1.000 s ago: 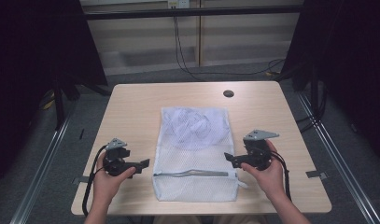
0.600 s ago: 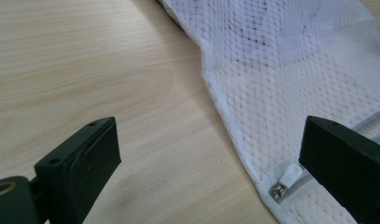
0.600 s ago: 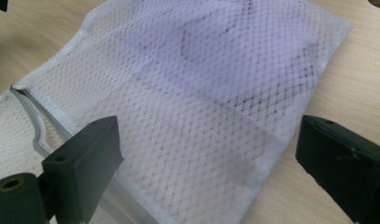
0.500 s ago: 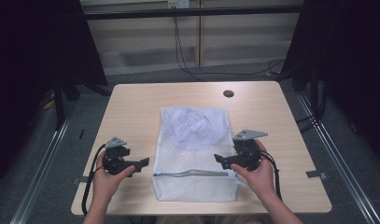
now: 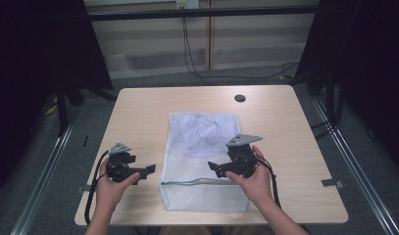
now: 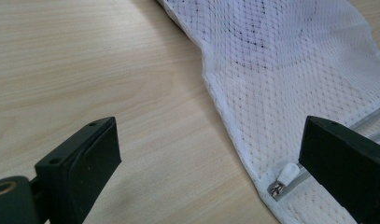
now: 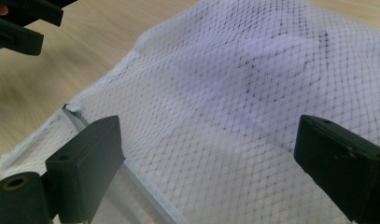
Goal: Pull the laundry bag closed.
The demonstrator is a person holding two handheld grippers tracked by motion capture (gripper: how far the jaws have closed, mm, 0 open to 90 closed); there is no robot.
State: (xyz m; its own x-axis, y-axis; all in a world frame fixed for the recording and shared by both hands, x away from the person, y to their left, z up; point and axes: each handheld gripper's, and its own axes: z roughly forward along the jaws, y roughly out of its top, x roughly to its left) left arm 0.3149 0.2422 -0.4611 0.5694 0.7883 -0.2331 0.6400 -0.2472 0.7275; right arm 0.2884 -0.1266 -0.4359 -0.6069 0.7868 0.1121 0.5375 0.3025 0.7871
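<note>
White mesh bag on the desk, right gripper moving in over the zip

White mesh laundry bag is lying flat at the middle of the wooden desk, its zipped end reaching toward the near edge. Compared with a second ago, the right gripper is now sitting over the bag's near right part instead of beside its right edge; its jaws are standing wide apart above the mesh, gripping nothing. The left gripper is resting where it was, just off the bag's left edge, jaws likewise apart, with the zip pull lying between them. This shift is suggesting, as a judgement, that work on the zip is about to begin
</note>
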